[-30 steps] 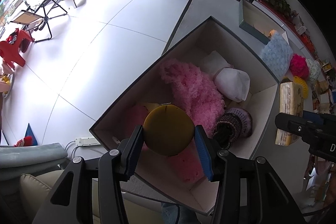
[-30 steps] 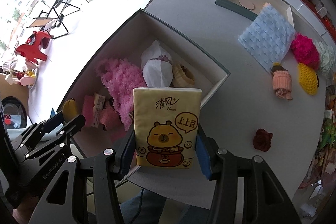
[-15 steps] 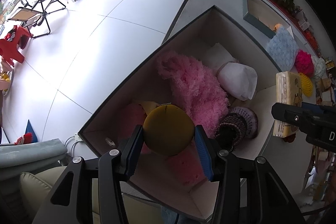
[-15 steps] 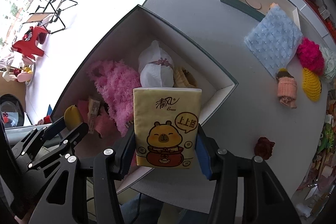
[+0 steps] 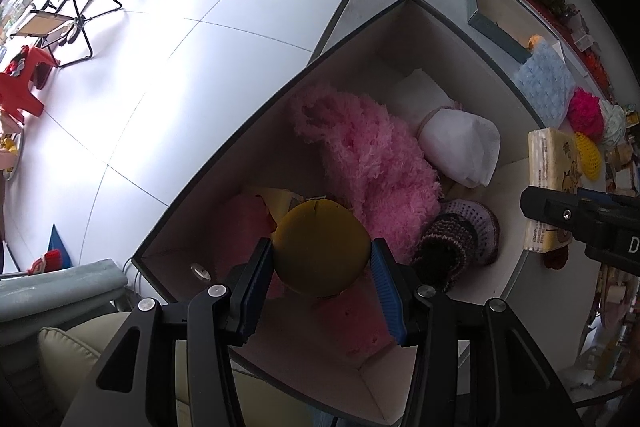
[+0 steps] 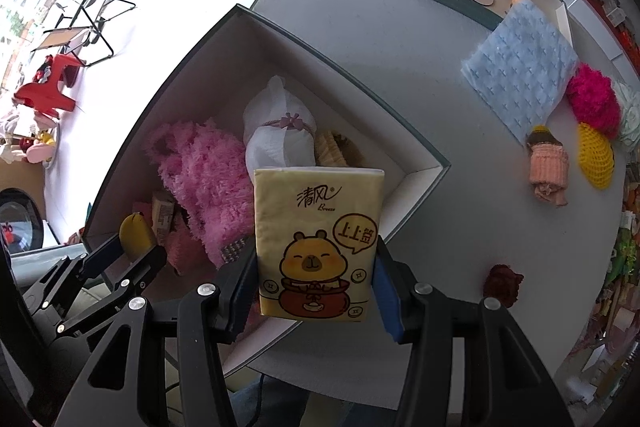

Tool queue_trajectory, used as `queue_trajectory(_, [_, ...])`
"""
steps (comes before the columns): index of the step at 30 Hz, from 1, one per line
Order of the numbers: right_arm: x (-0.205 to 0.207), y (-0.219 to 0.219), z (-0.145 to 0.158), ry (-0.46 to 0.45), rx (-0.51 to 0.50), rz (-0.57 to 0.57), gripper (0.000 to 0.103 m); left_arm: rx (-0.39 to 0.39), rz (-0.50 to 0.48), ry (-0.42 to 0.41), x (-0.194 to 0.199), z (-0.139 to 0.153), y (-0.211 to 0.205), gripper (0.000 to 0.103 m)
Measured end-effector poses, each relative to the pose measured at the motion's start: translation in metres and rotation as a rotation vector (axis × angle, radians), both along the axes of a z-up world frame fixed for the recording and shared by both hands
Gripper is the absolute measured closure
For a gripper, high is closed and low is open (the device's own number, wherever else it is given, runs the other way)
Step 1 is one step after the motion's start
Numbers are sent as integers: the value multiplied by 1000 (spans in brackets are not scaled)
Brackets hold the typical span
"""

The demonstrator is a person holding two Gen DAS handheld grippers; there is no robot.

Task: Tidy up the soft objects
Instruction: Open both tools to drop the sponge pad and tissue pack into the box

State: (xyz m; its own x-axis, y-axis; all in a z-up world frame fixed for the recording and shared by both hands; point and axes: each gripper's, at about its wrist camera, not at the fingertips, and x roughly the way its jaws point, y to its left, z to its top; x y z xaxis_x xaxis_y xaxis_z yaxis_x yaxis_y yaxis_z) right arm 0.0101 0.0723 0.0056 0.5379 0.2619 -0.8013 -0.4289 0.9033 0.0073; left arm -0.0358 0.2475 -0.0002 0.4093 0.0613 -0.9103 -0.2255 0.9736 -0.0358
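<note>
I have both grippers loaded. My left gripper (image 5: 322,265) is clamped on the yellow ball (image 5: 320,245), hanging over the near end of the box (image 5: 224,167), straight above the pink pile. My right gripper (image 6: 316,287) pinches the tissue pack (image 6: 318,239) upright, long axis vertical, over the box's near rim. I judge the left is nearer a drop.

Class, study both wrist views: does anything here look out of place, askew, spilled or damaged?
Nothing looks spilled or damaged. The big box overhangs the table edge on the floor side. Several soft items are not yet boxed: the blue cloth, the magenta pompom and the dark red flower.
</note>
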Motion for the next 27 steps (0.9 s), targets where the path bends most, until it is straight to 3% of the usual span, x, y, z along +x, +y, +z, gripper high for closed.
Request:
queue_trajectory(20, [11,5,-3,4,-24,-13,47,4,-5,11,7,-3,-1,51])
queue_trajectory(21, [11,5,-3,-1,-27,-11,46,1,-5,5,7,-2,0,45])
queue_trajectory(22, [11,5,-3,-1,-31,-5,45,-2,-3,-4,6,-1,0,29])
queue_trajectory(23, [10,6,-3,2,-35,3,38,-4,1,-15,4,1,0,20])
queue_trajectory(24, [10,6,-3,2,-38,7,25,-8,5,-29,2,3,1,5])
queue_trajectory(27, [6,4,-2,-21,-34,7,17,-14,6,-43,0,7,0,0])
